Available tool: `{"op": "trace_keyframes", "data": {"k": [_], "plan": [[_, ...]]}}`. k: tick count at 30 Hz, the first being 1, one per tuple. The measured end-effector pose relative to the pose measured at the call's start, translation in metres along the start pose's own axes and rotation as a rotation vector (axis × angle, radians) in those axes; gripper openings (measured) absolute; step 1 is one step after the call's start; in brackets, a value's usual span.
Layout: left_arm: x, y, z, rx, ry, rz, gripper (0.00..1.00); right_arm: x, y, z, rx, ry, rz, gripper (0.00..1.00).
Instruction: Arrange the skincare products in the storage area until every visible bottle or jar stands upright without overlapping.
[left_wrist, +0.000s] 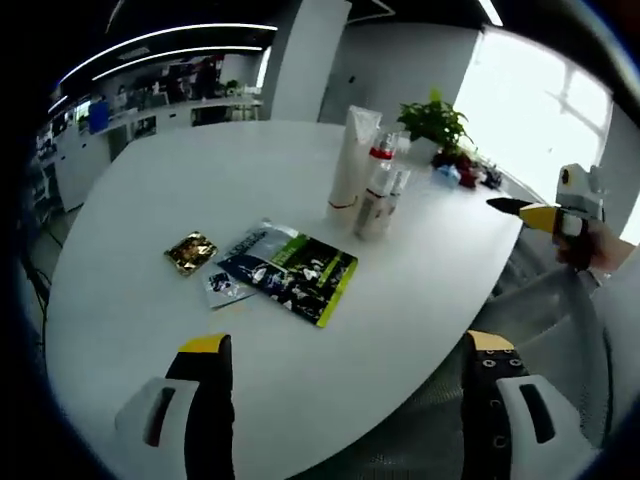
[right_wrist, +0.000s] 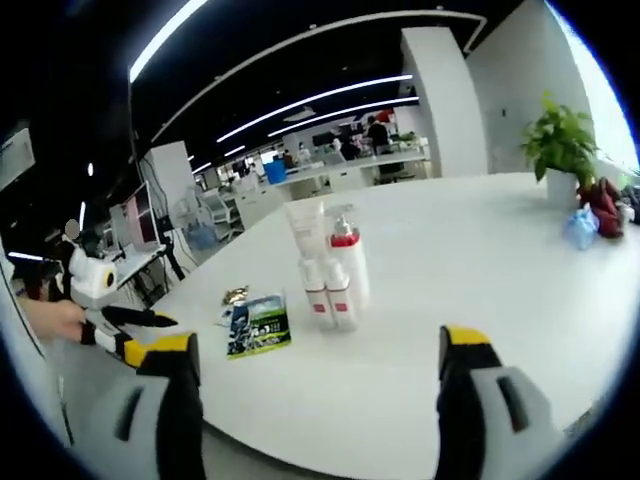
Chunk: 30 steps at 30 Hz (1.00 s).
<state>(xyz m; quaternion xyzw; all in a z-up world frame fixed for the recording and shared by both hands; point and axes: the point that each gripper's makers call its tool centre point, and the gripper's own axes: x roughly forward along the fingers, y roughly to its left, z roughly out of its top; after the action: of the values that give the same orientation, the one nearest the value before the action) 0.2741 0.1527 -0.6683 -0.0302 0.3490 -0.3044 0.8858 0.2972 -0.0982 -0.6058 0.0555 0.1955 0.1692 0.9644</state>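
Standing upright on a white table (left_wrist: 150, 240), a tube (left_wrist: 352, 160) and three bottles (left_wrist: 378, 190) clustered, flat sachets (left_wrist: 290, 272) nearby, left gripper (left_wrist: 345, 370) and right gripper (right_wrist: 315, 375) both spread open, empty.

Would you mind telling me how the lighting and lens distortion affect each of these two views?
Left gripper view: the window is blown out white, and the fisheye bends the white table edge into a curve. Right gripper view: the ceiling is dark with bright light strips, and the tube and bottles stay clear.
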Motion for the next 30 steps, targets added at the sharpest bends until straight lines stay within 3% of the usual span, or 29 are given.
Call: {"op": "trace_keyframes", "data": {"k": [8, 18, 24, 30], "plan": [[-0.004, 0.001, 0.001, -0.007, -0.009, 0.038, 0.97, -0.001, -0.005, 0.001, -0.05, -0.022, -0.042, 1.0], [-0.005, 0.005, 0.0, -0.026, 0.001, 0.082, 0.97, 0.0, -0.004, 0.001, -0.044, -0.031, -0.026, 0.97], [0.008, 0.006, 0.001, -0.1, 0.023, 0.118, 0.97, 0.001, 0.0, 0.0, -0.047, -0.027, -0.009, 0.96], [0.034, 0.006, 0.009, -0.17, 0.051, 0.164, 0.97, 0.002, 0.0, -0.002, -0.072, -0.02, -0.008, 0.94]]}}
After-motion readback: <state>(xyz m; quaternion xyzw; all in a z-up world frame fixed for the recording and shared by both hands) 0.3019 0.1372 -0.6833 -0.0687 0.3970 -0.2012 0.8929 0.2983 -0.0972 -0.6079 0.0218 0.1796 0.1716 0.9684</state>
